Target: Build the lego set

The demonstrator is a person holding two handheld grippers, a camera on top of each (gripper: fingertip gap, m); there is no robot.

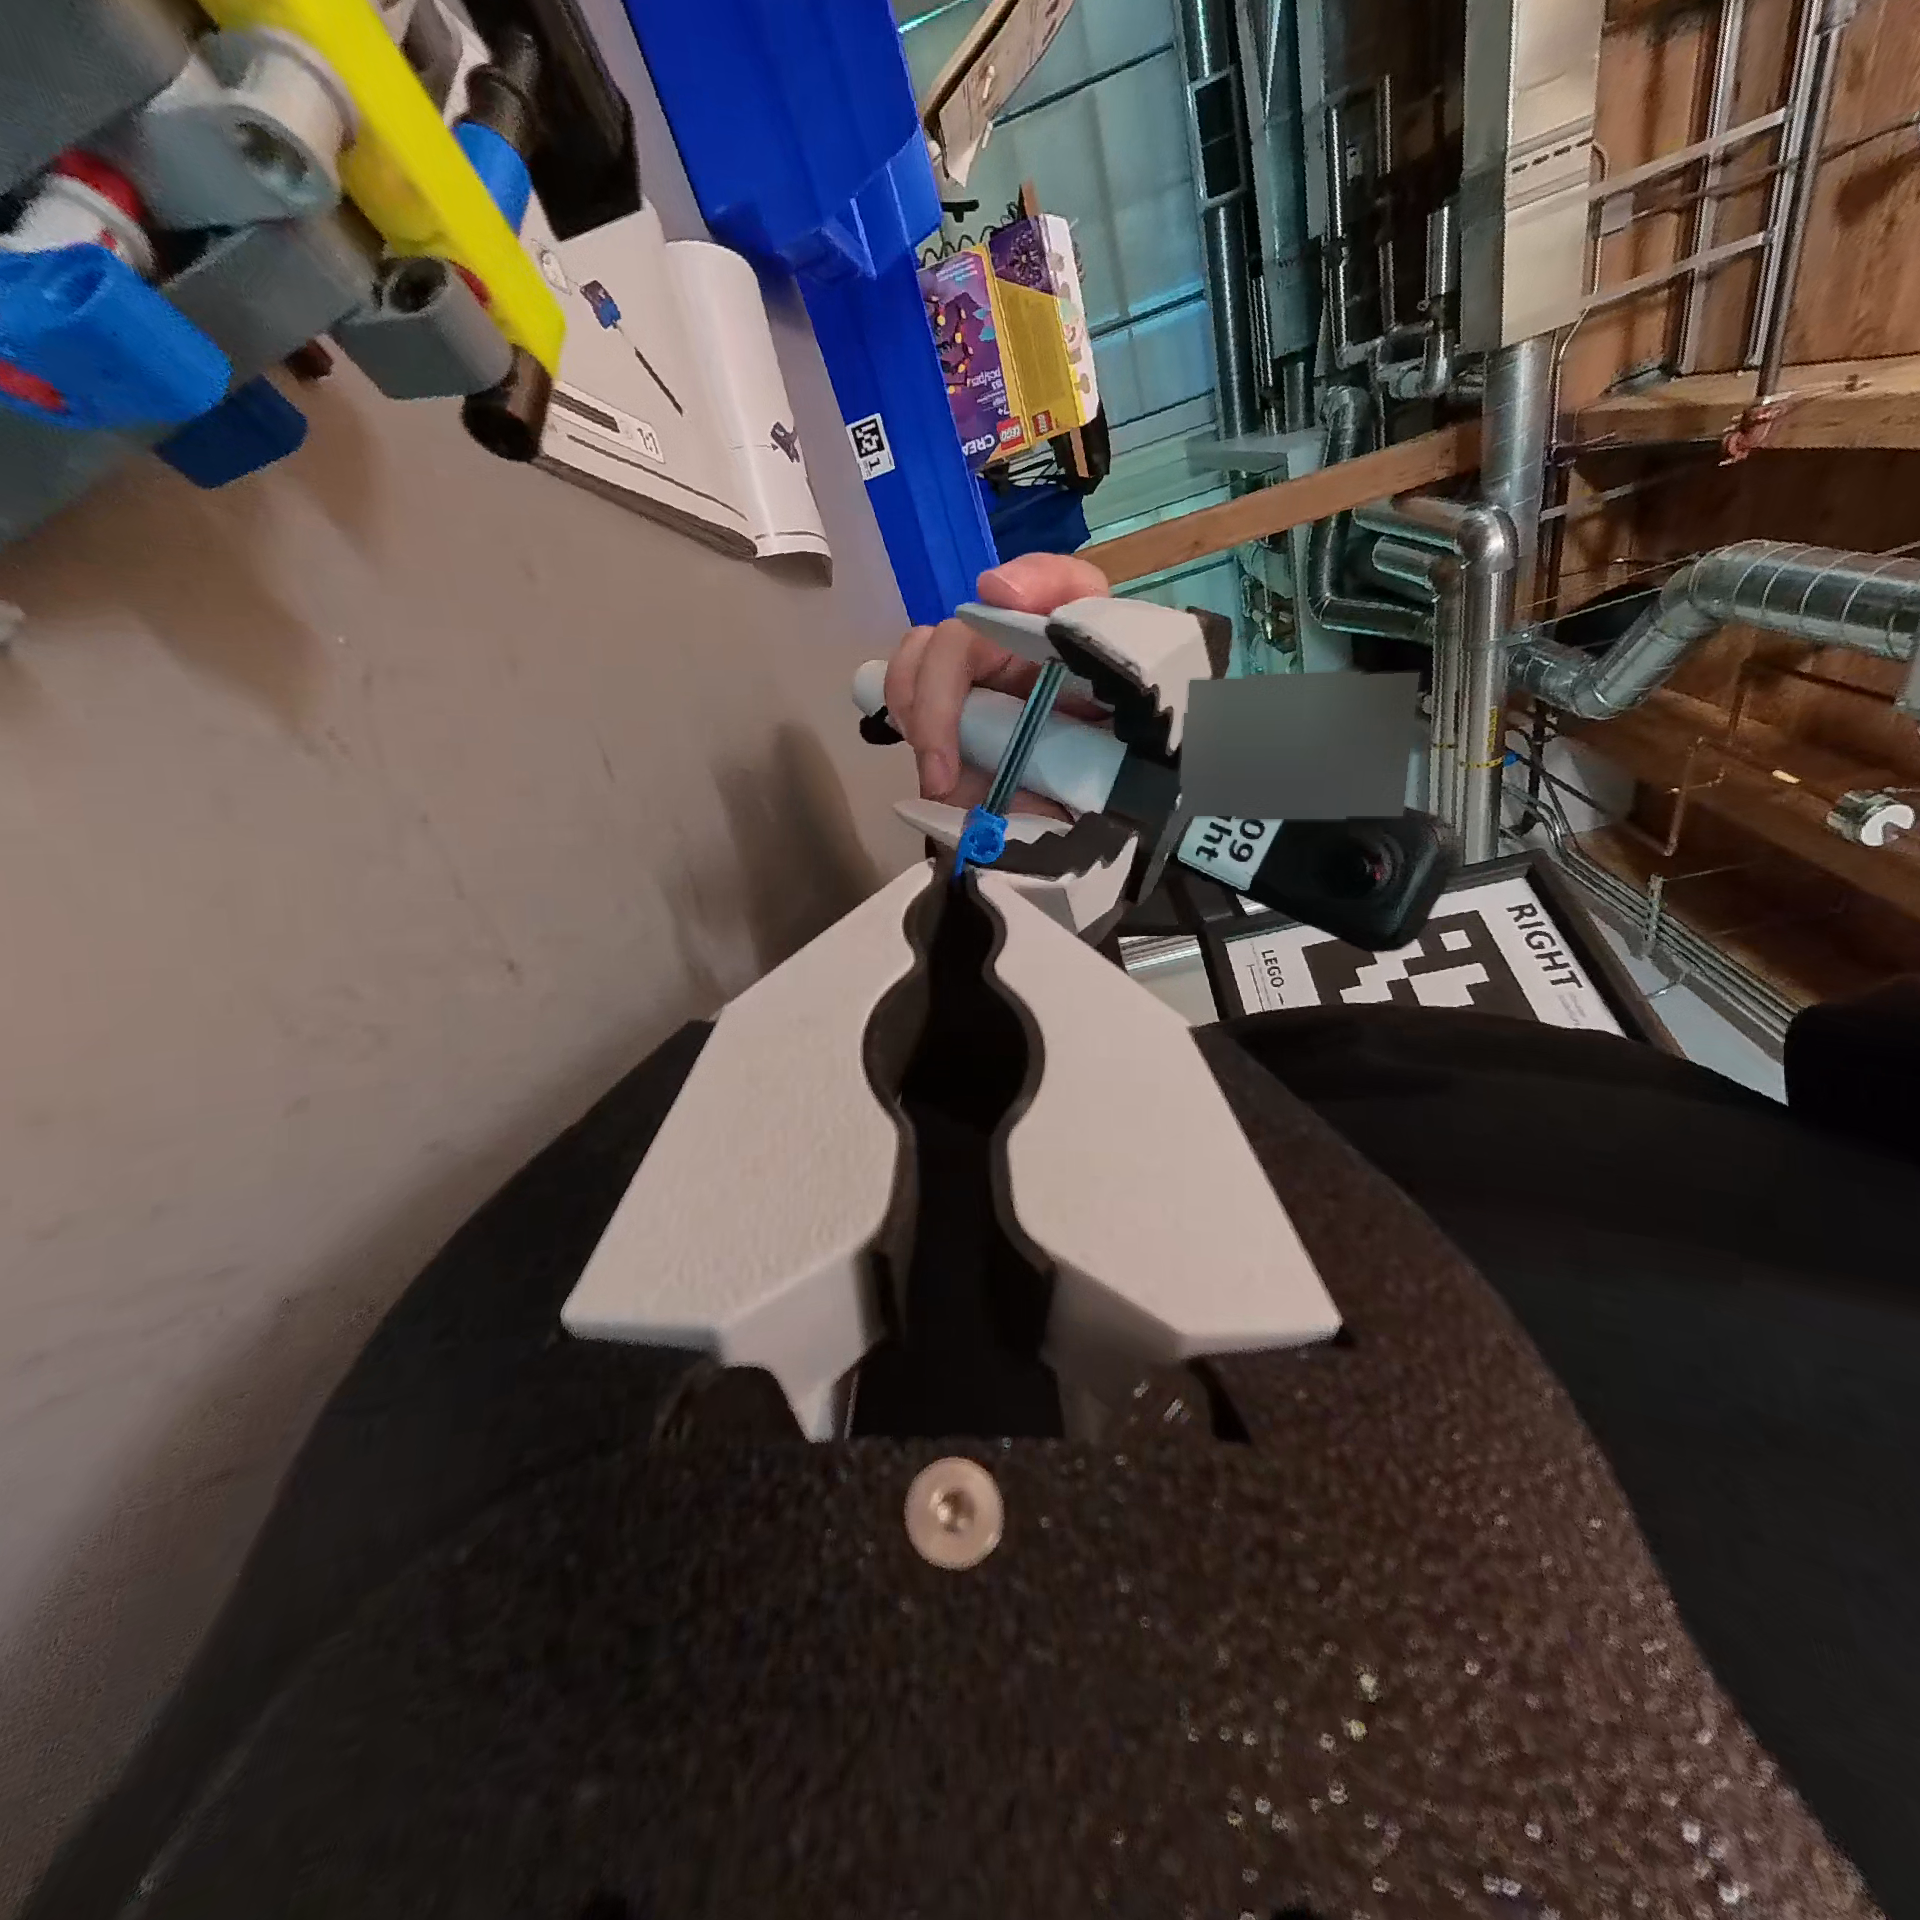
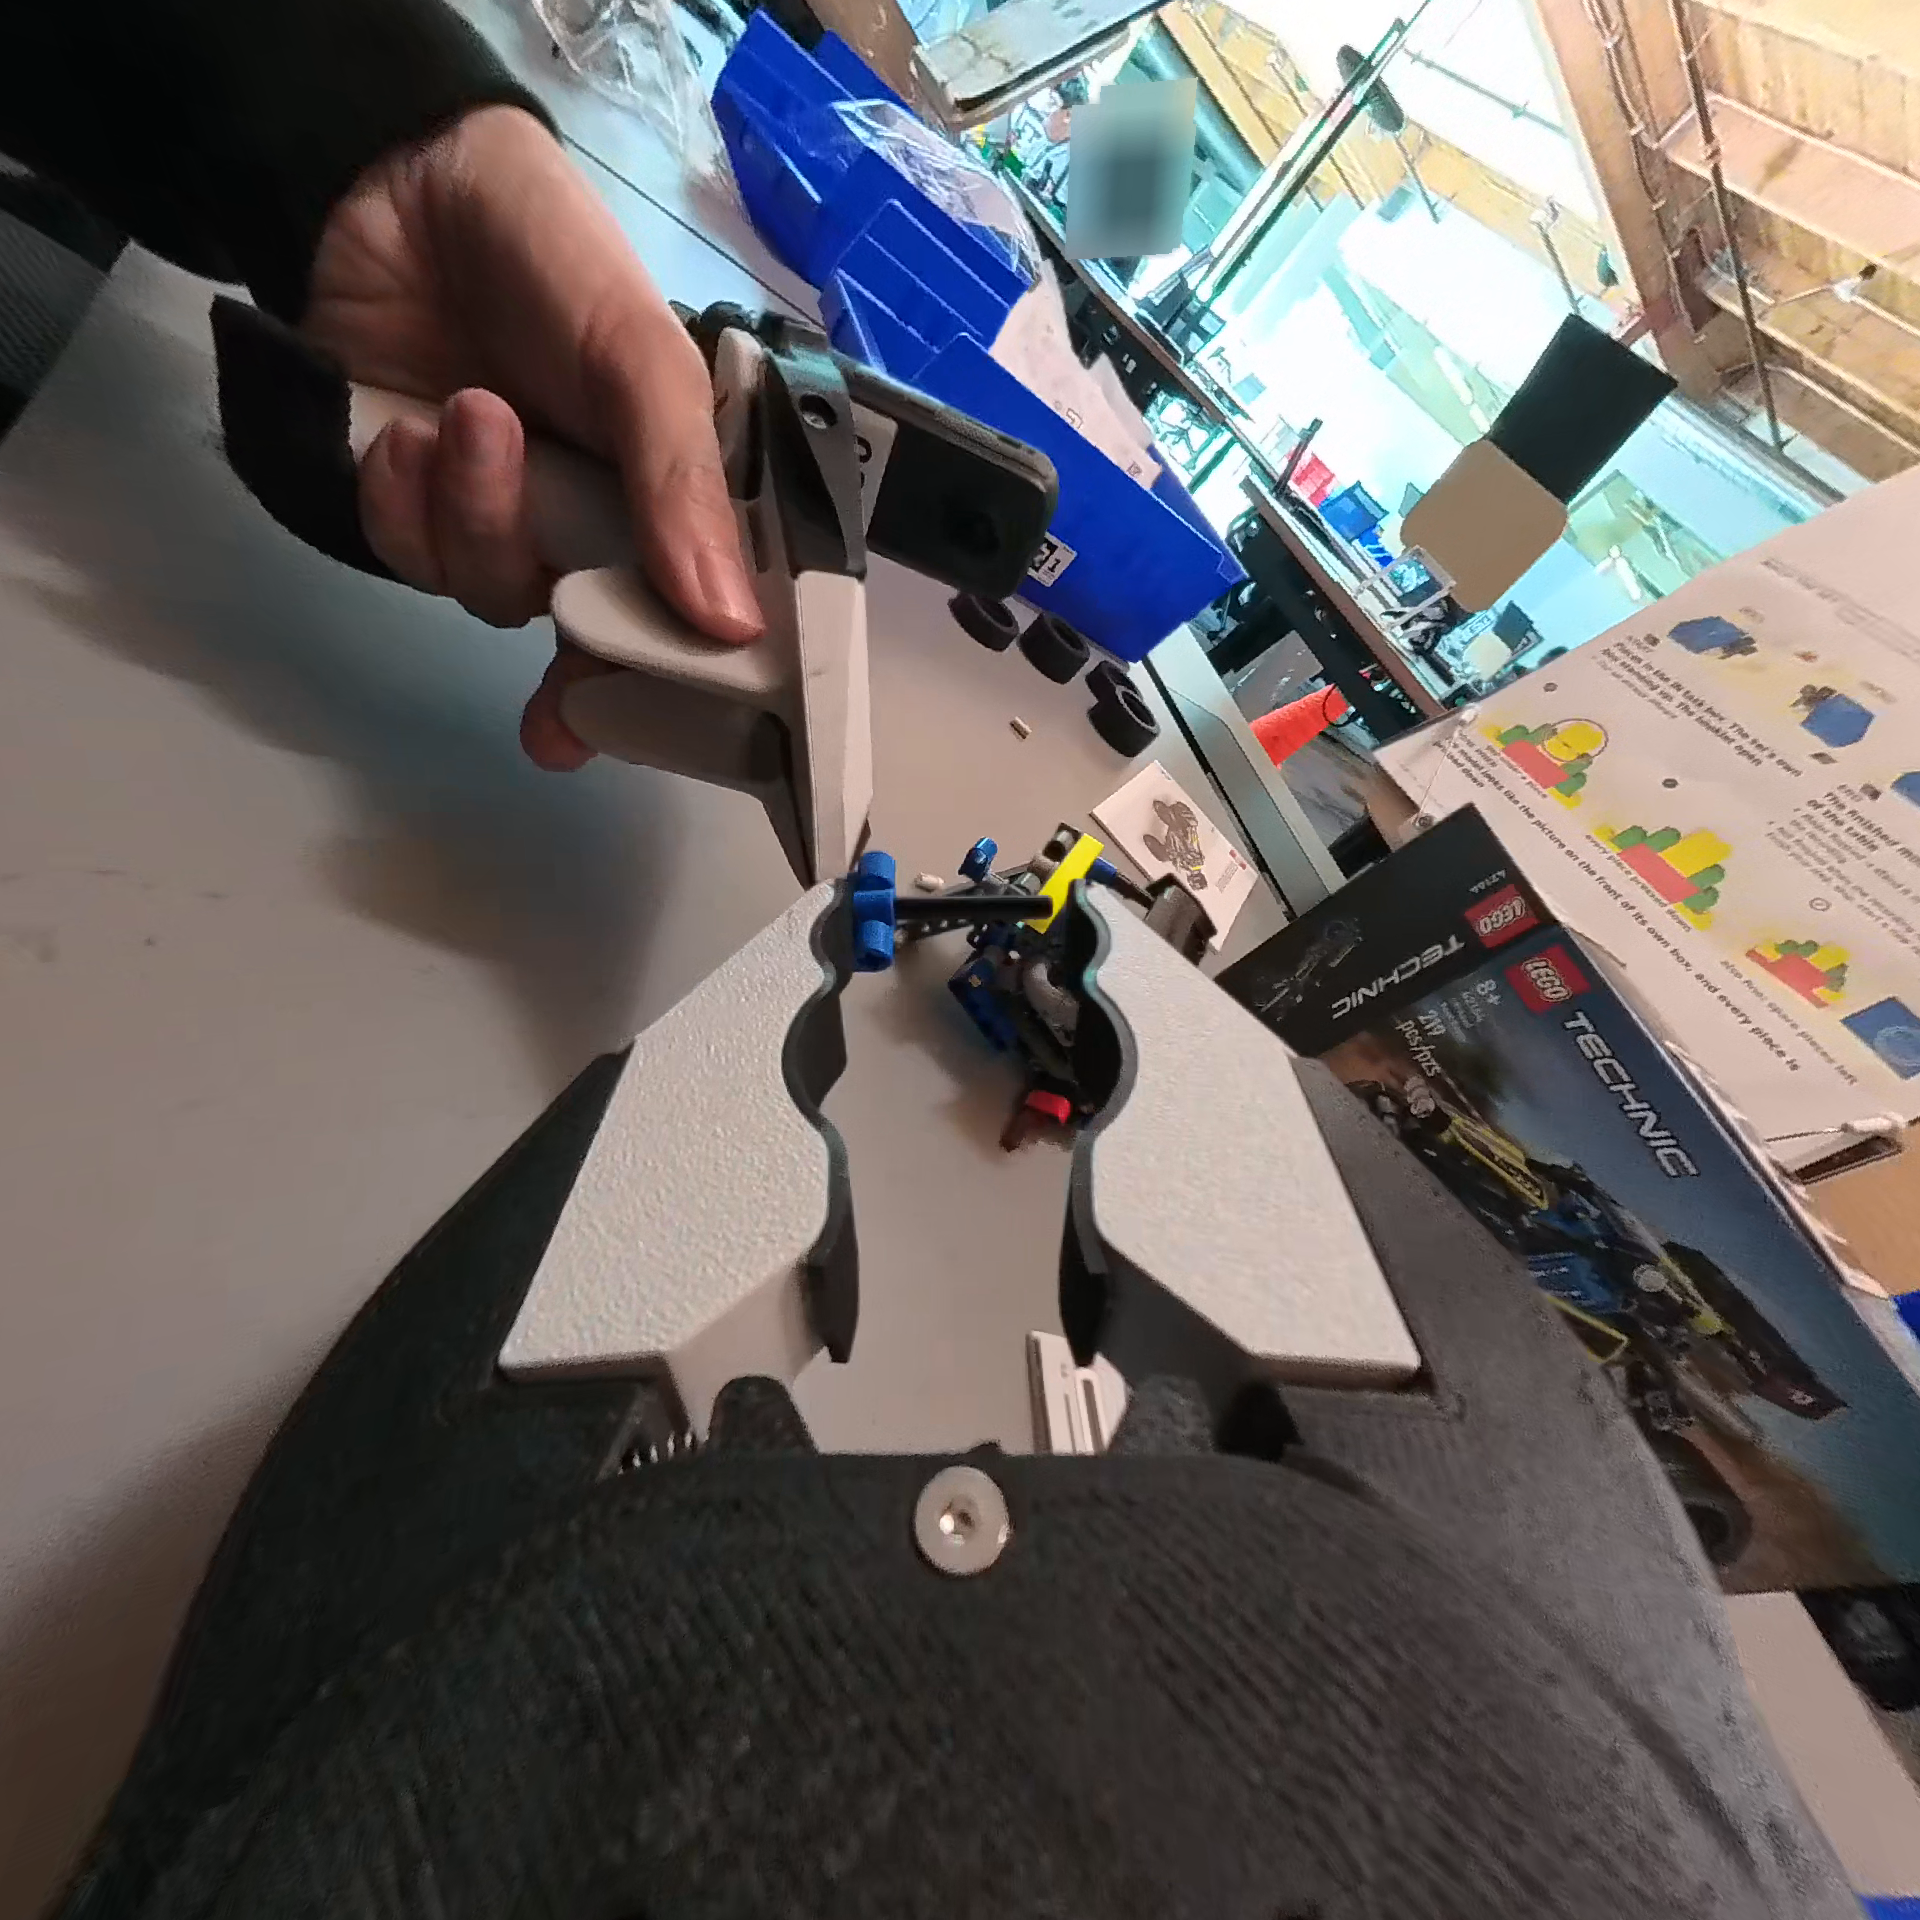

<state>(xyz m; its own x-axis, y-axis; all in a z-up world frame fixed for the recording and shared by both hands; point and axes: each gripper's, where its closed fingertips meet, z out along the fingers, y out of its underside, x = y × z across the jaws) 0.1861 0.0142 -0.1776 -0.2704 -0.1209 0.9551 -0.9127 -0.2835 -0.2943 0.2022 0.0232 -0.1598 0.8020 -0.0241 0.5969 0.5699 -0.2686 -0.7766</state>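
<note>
Black axle (image 2: 971, 907) w/ blue connector (image 2: 871, 909) spans right hand-held gripper (image 2: 951, 906) tips; left hand-held gripper (image 1: 954, 871) pinches connector.

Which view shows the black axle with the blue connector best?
The right wrist view: the black axle spans its own gripper's tips, blue connector sharp. The left wrist view shows the axle farther off, foreshortened.

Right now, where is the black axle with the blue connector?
The black axle spans the right gripper tips in the right wrist view; its blue connector end meets the left gripper tips, above the table.
</note>
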